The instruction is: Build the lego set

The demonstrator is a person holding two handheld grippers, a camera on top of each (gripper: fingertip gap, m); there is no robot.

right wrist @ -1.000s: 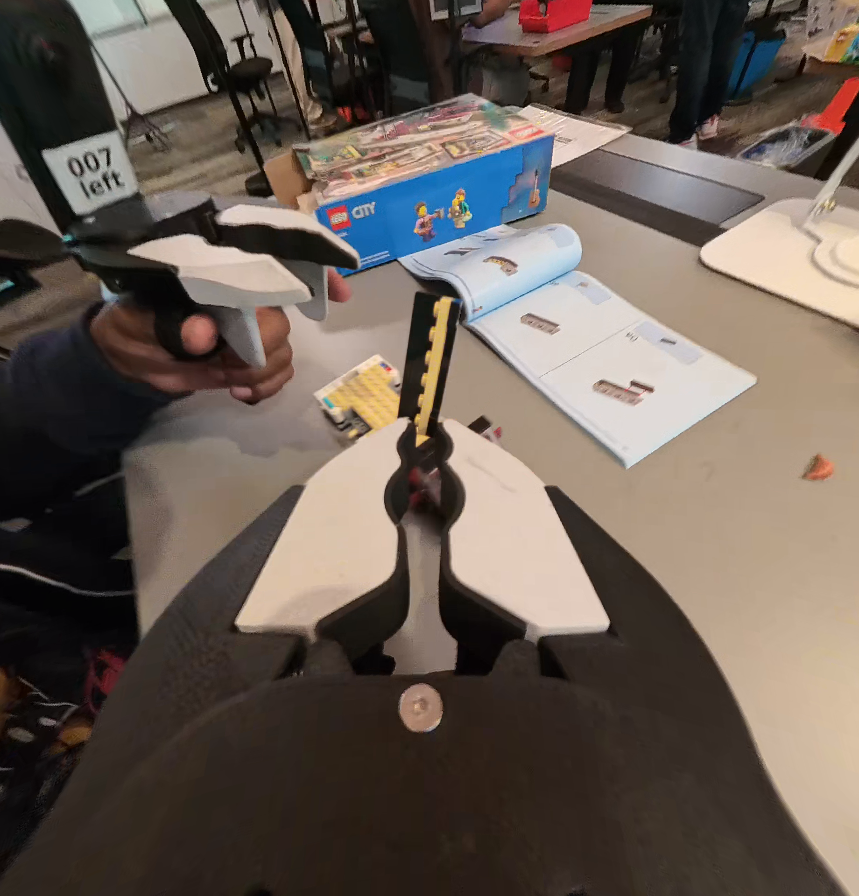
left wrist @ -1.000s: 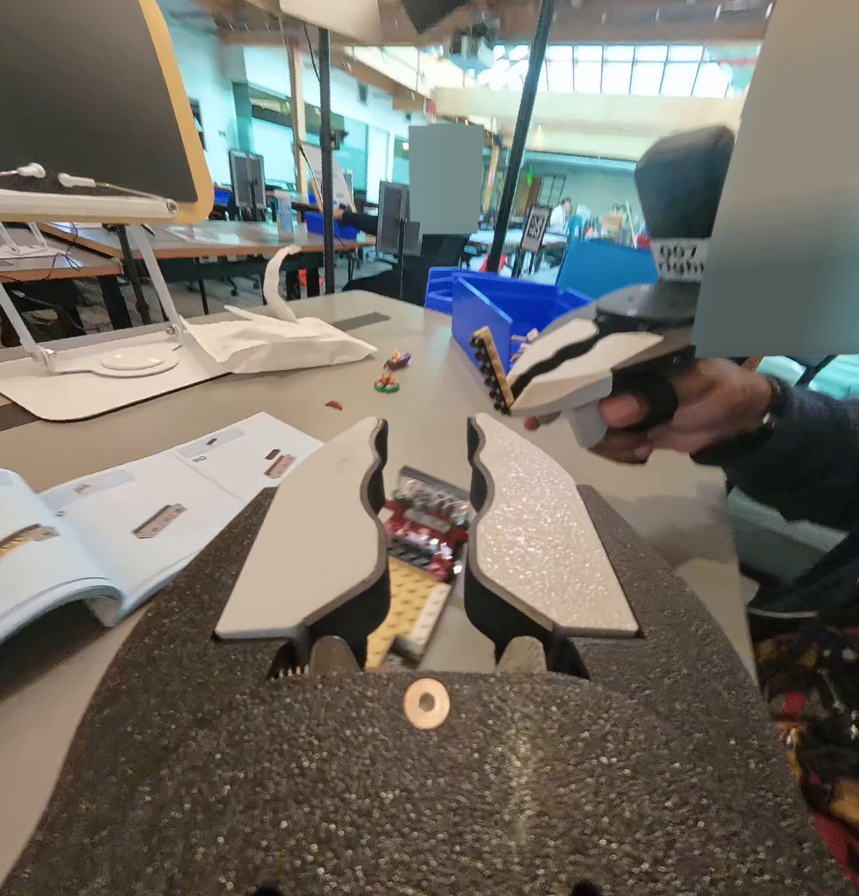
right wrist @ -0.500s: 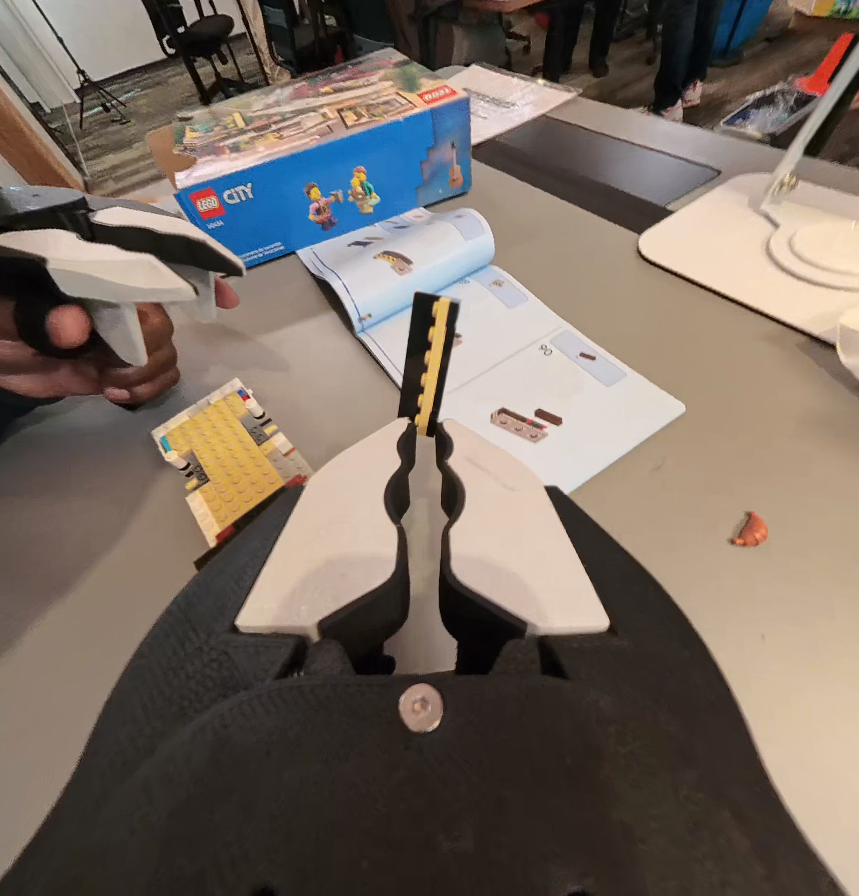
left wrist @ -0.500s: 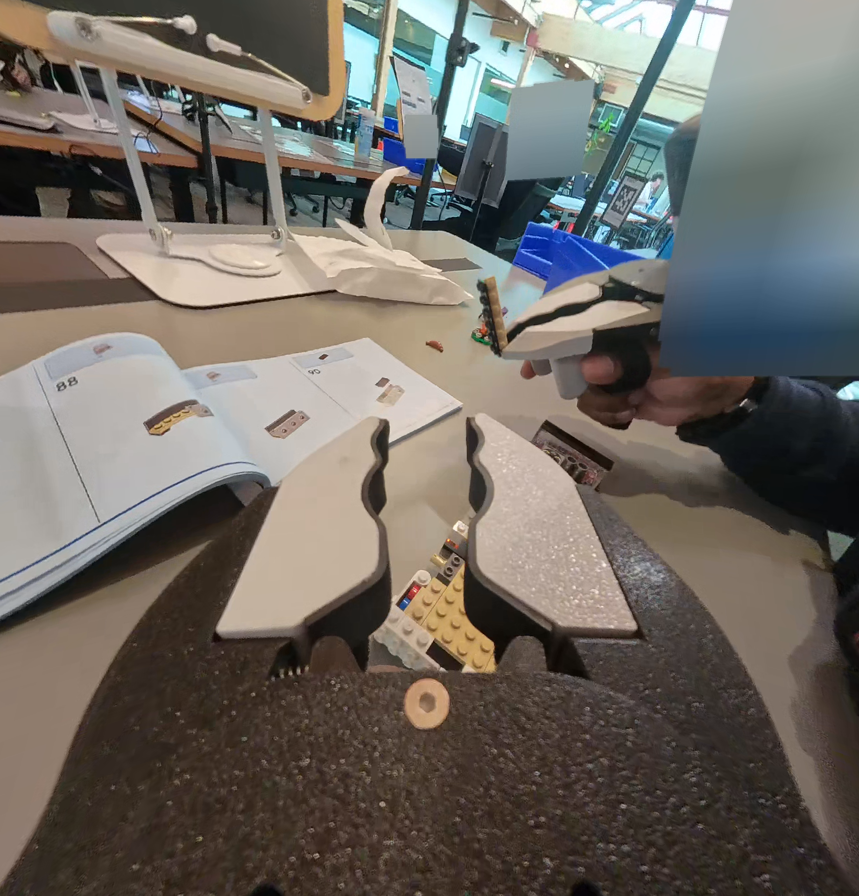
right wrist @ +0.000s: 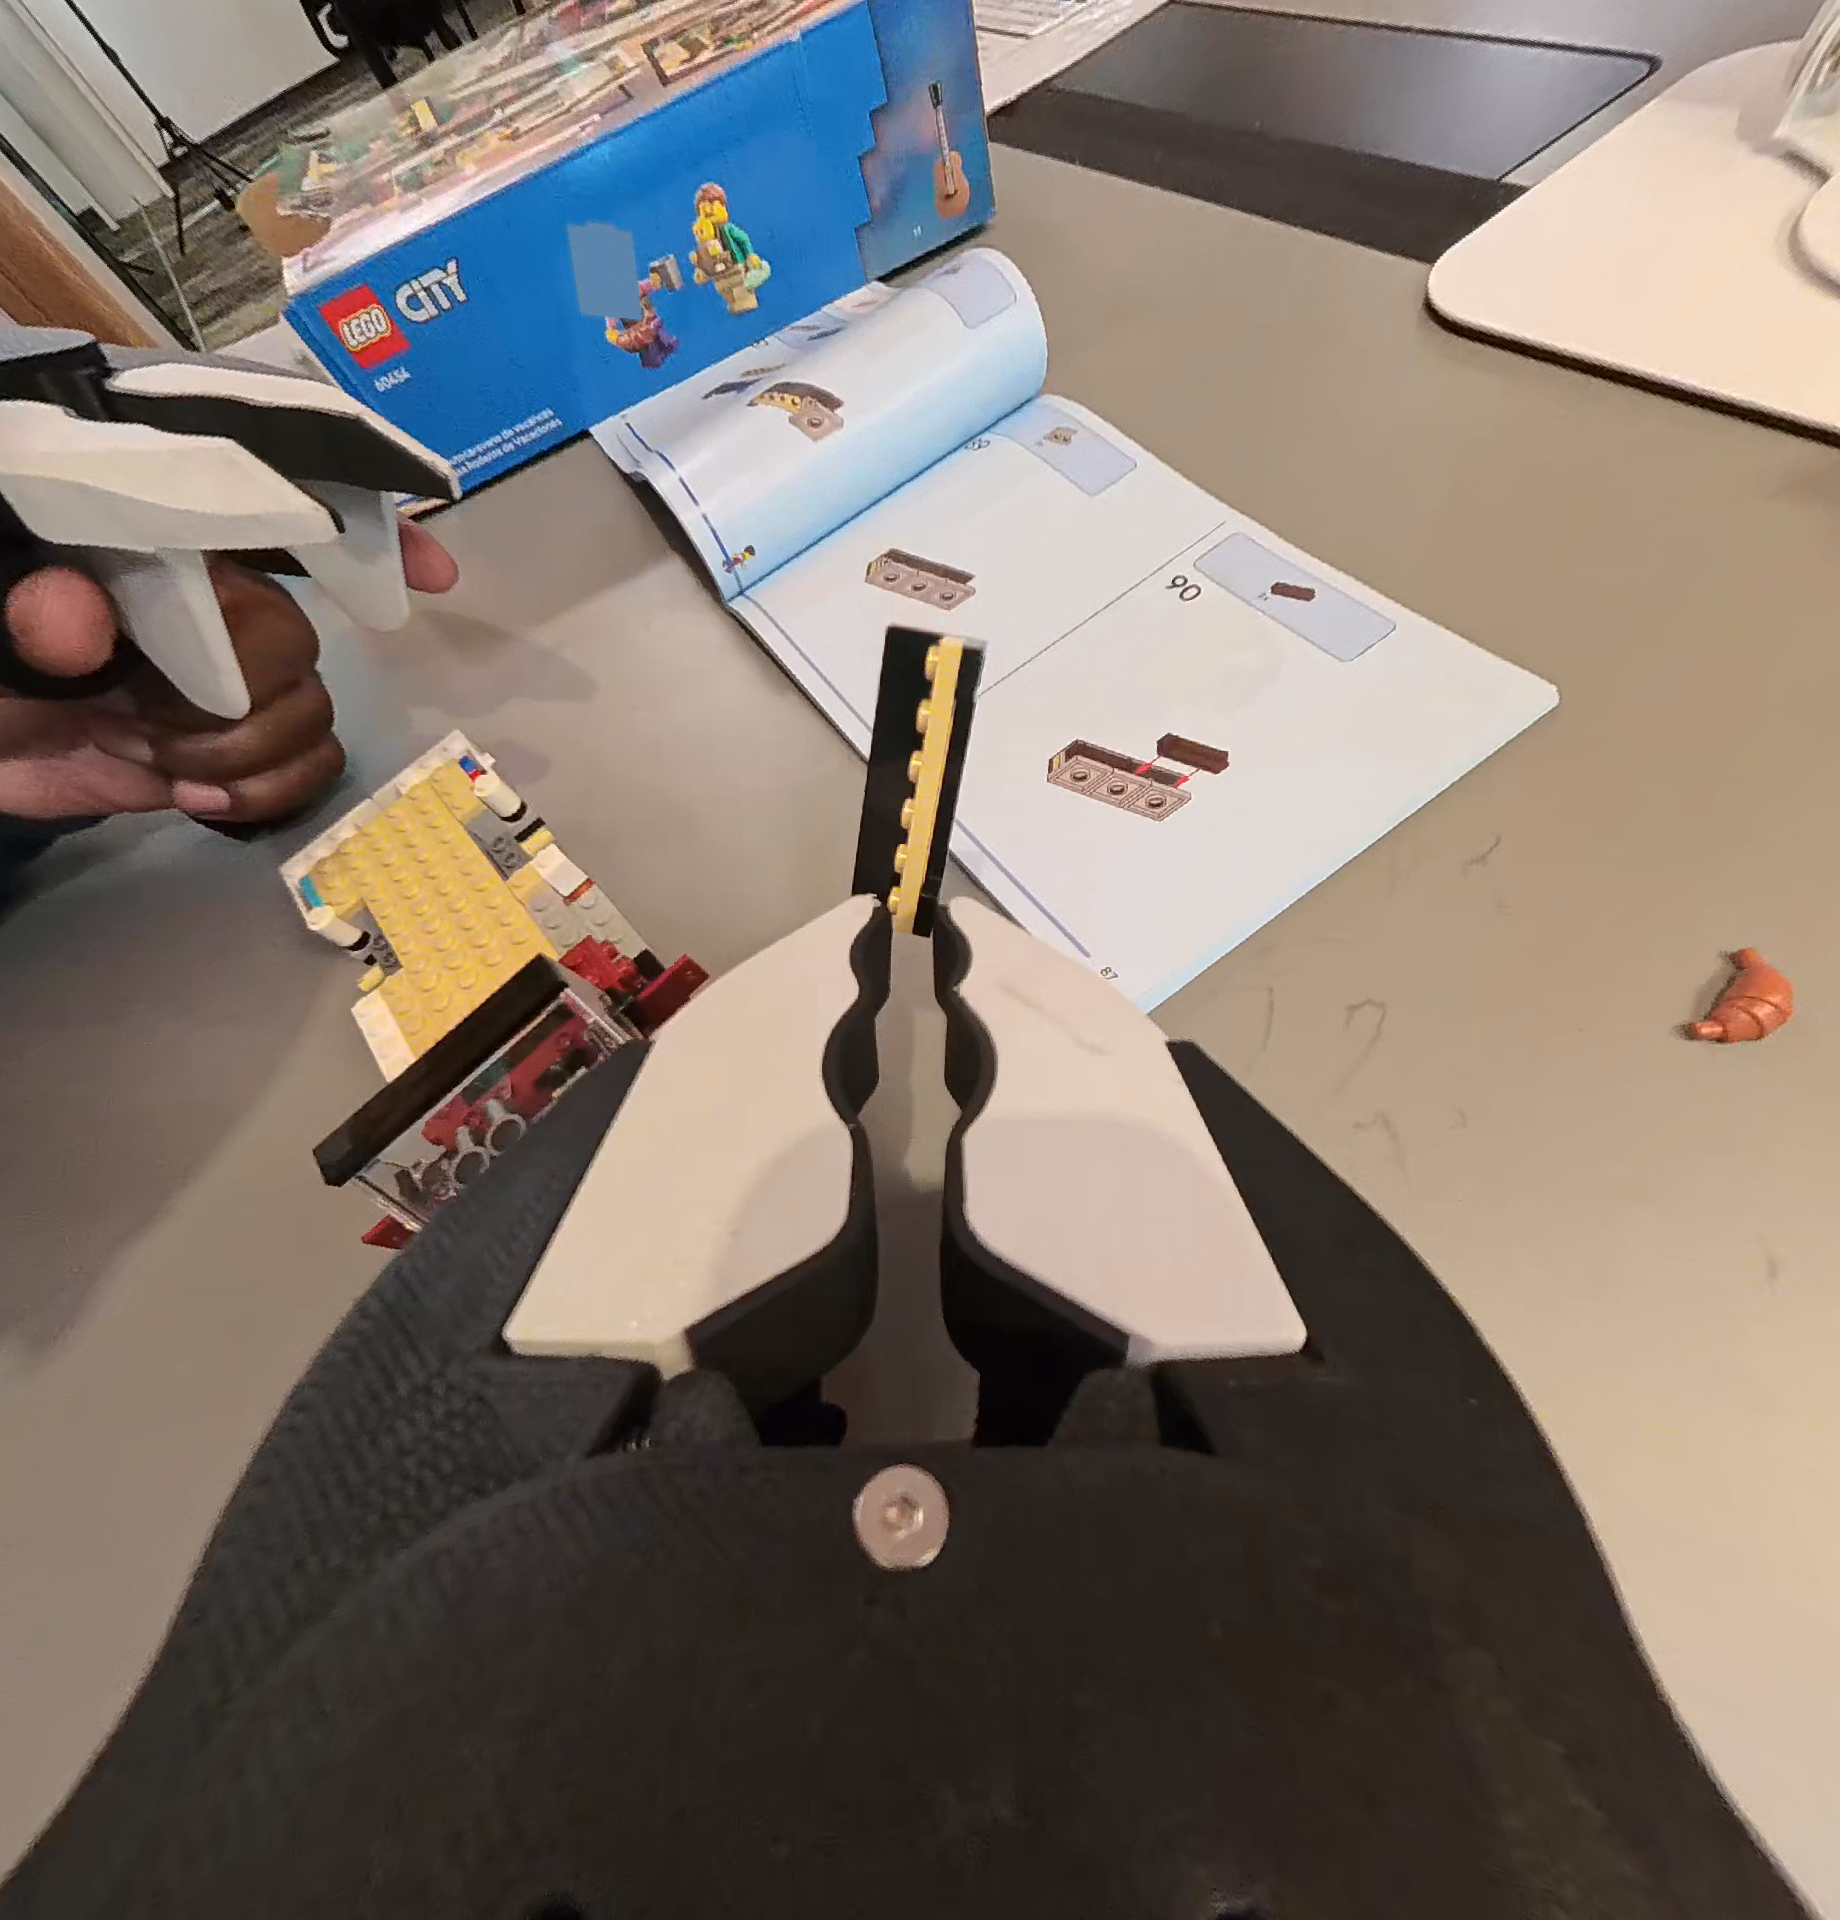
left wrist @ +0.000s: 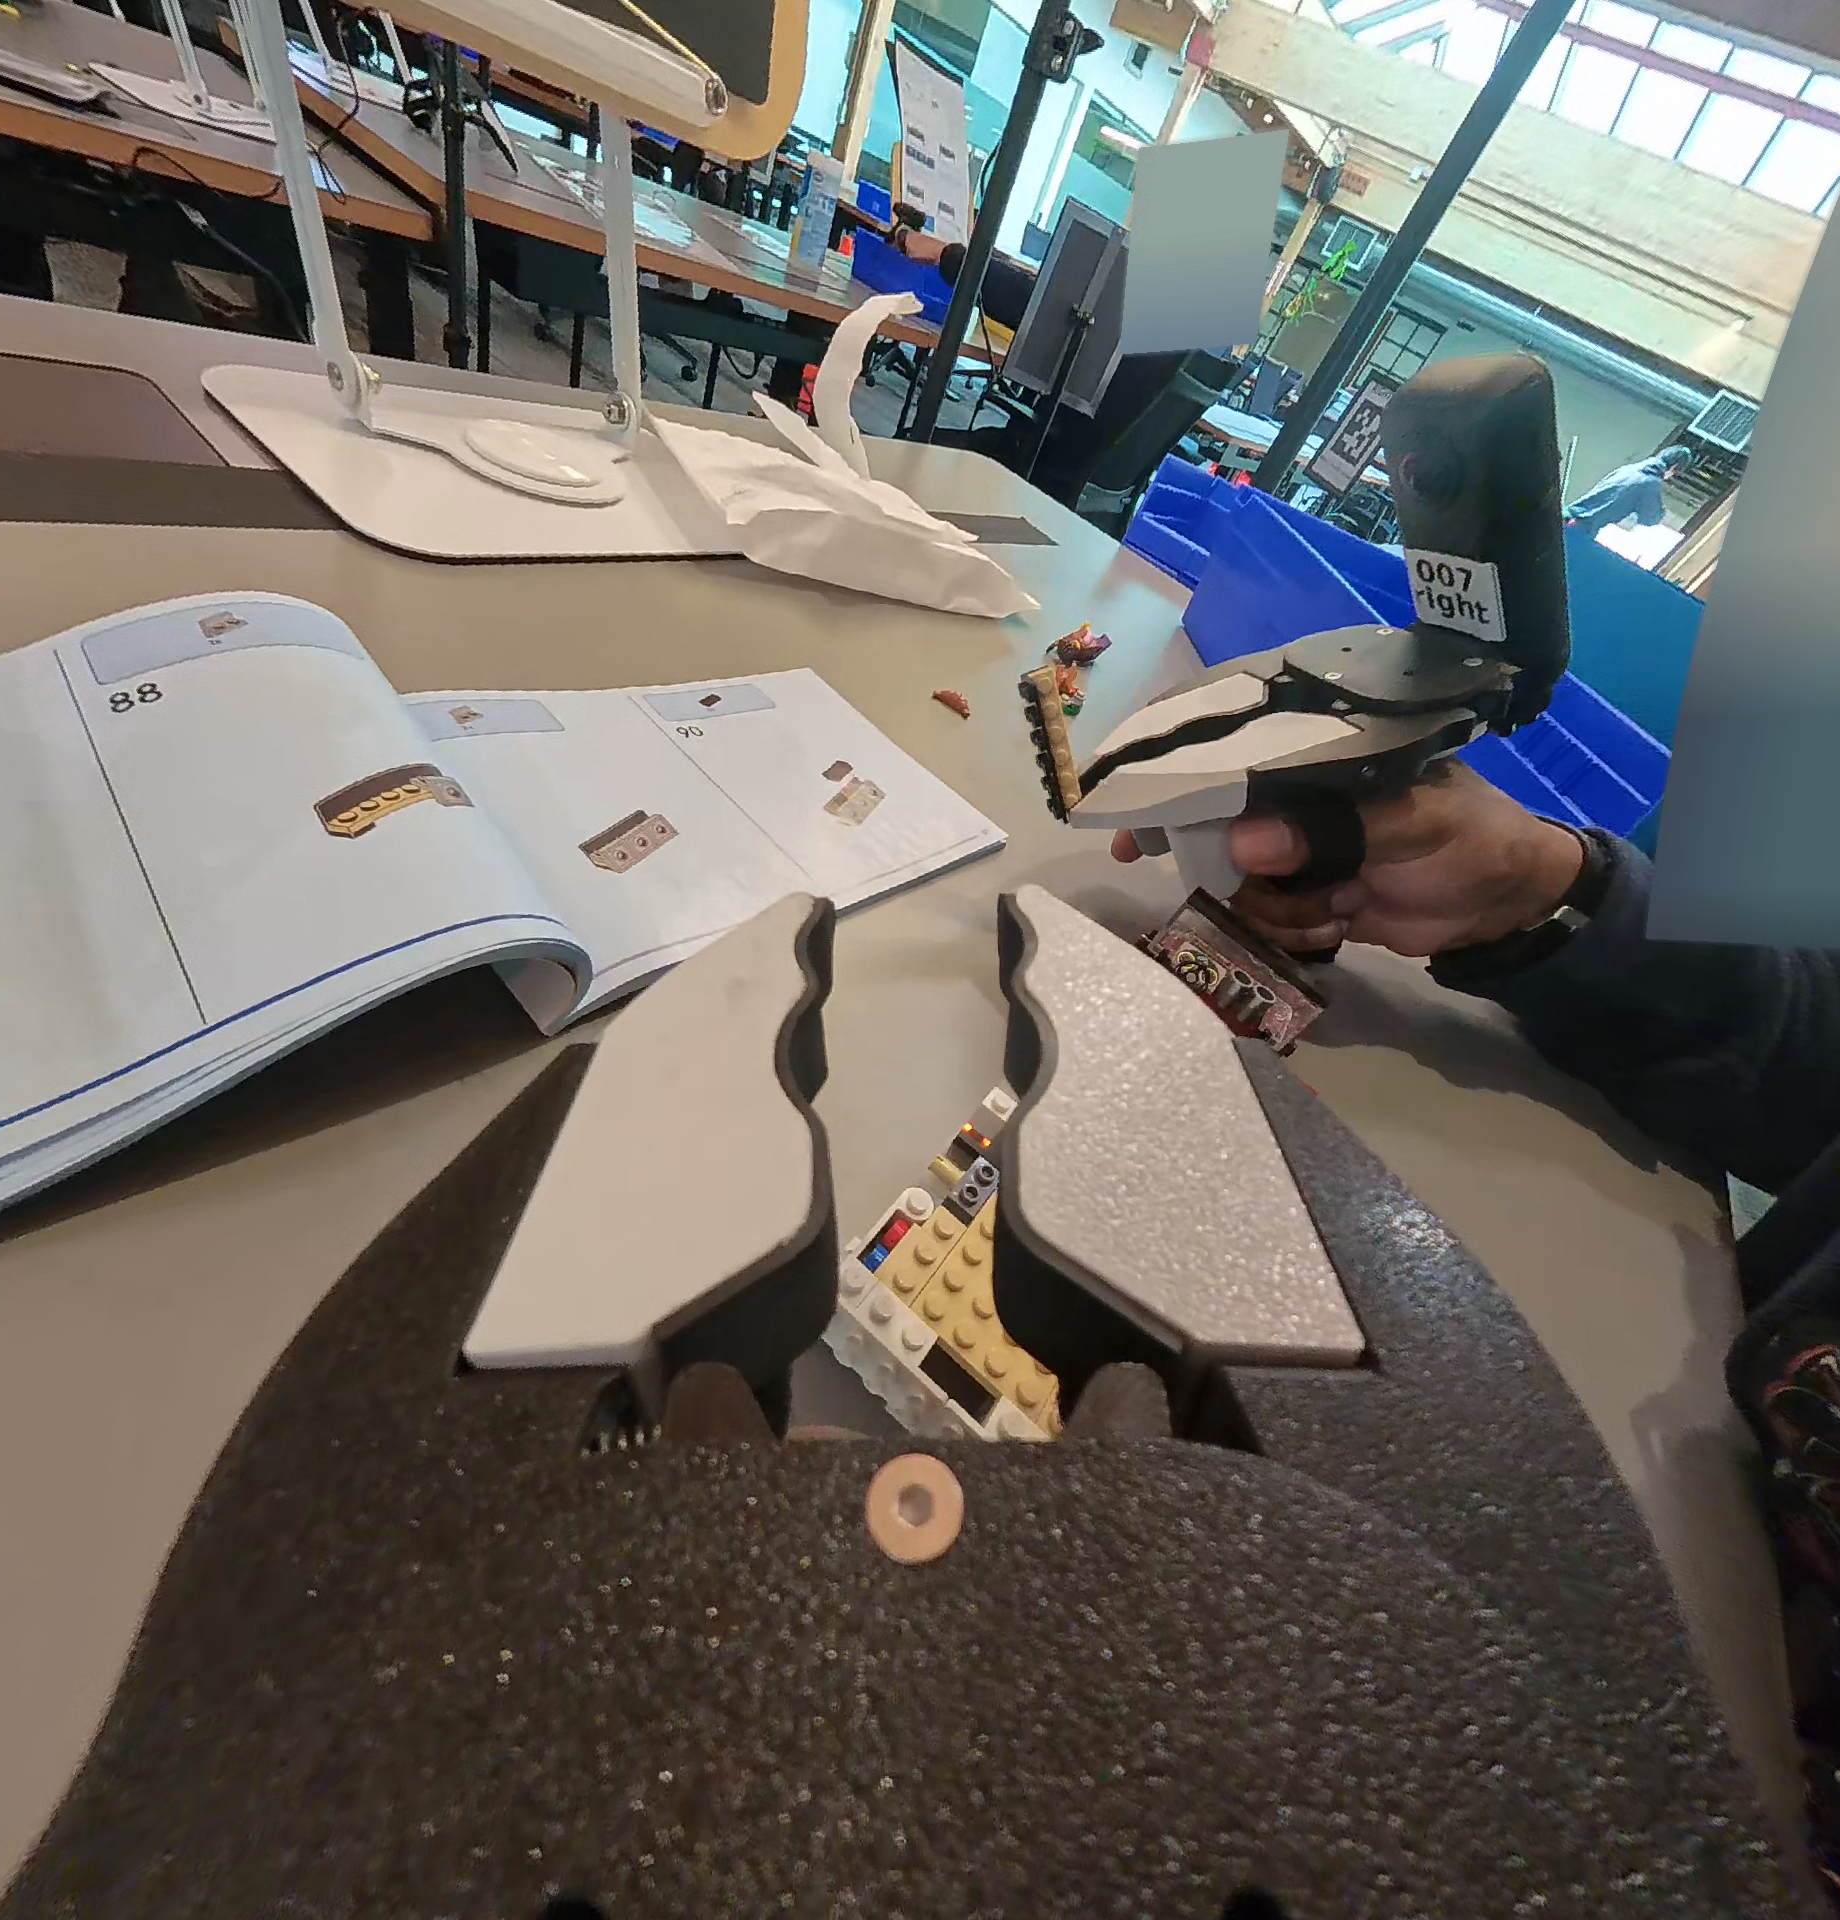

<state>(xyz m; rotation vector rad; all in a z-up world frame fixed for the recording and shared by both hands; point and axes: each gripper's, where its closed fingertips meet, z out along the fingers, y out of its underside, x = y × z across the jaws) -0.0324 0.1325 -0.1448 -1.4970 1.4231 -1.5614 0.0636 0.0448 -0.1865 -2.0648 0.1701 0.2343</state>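
Left wrist view: the left tool (left wrist: 911,1013) hangs released at centre, its grainy grey fingers (left wrist: 1134,1122) above a studded tan brick build (left wrist: 957,1288); a glossy open booklet (left wrist: 376,810) lies at left.

Right wrist view: the right tool (right wrist: 908,914) at centre is clenched on a thin studded yellow-and-black plate (right wrist: 921,769), upright before the booklet; a blue cardboard box (right wrist: 604,270) stands upper left on the matte grey surface (right wrist: 1518,1195).

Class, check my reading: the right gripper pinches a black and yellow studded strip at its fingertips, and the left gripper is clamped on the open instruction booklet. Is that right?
One slip. The left gripper holds nothing: the left wrist view shows its fingers apart over bare table, the open instruction booklet lying beside them. The right gripper does pinch the black and yellow studded strip.
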